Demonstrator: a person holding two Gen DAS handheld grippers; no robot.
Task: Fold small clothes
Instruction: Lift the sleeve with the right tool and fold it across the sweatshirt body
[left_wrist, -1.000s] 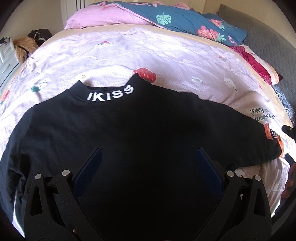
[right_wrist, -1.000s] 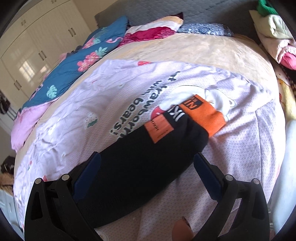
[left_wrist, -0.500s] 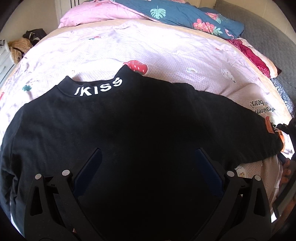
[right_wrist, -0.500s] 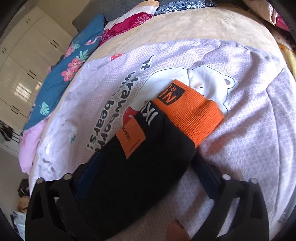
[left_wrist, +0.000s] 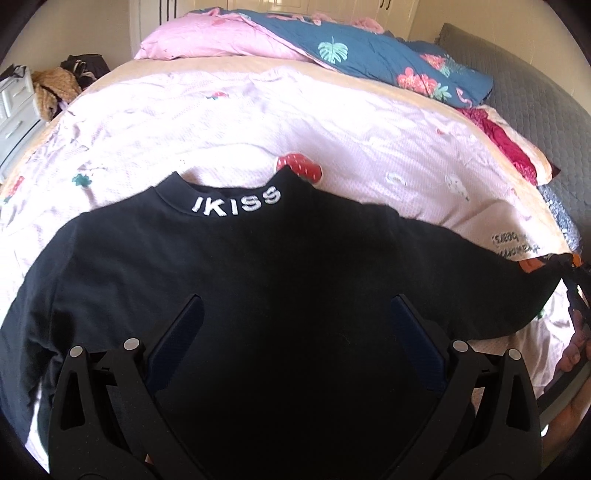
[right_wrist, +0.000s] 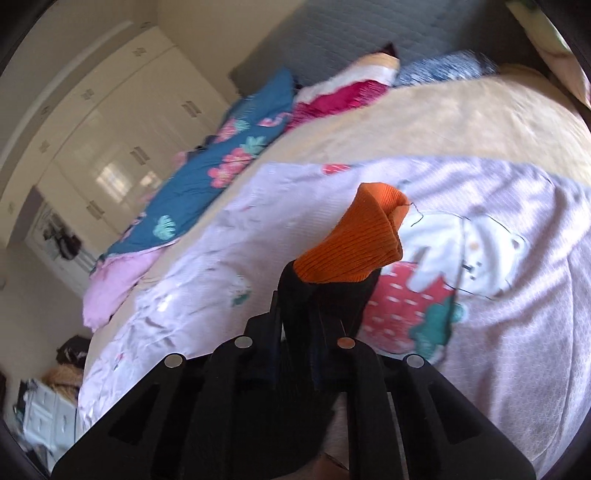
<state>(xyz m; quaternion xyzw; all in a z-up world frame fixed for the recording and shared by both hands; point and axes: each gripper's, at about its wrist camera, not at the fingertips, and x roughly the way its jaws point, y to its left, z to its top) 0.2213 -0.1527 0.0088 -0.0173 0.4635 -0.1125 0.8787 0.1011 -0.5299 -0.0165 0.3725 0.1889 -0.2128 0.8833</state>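
Garment: 1 black sweater (left_wrist: 258, 288), spread flat on the bed, back side up.
Collar: points away from the left wrist camera, toward the far bedding; white letters "IKISS" (left_wrist: 236, 203) on the neckband.
Long axis: sleeve to sleeve, left to right across the left wrist view; body runs from the collar down toward the camera.
Sleeves: 2; the left one lies toward the left edge of the view, the right one (left_wrist: 498, 291) stretches out to the right edge.
Cuff: 1 orange ribbed cuff (right_wrist: 358, 243) seen close up, at the end of the right sleeve, raised off the quilt and pointing up and away from the right wrist camera.
Right gripper (right_wrist: 306, 332): jaws closing, drawn narrow, with the black sleeve cloth just below the cuff pinched between them.
Left gripper (left_wrist: 295, 332): jaws wide, 1 blue pad on each side, over the sweater's lower body; nothing between them is gripped.
Bed cover: 1 pale pink quilt (left_wrist: 229, 122) under the sweater, printed with strawberries and a white bear (right_wrist: 476, 247).
Far bedding: 1 blue floral blanket (left_wrist: 373, 55) over pink bedding, 1 grey headboard (left_wrist: 517, 85).
Room: white wardrobe doors (right_wrist: 122, 136) beyond the bed.
Person: fingers (left_wrist: 576, 350) at the right edge of the left wrist view.
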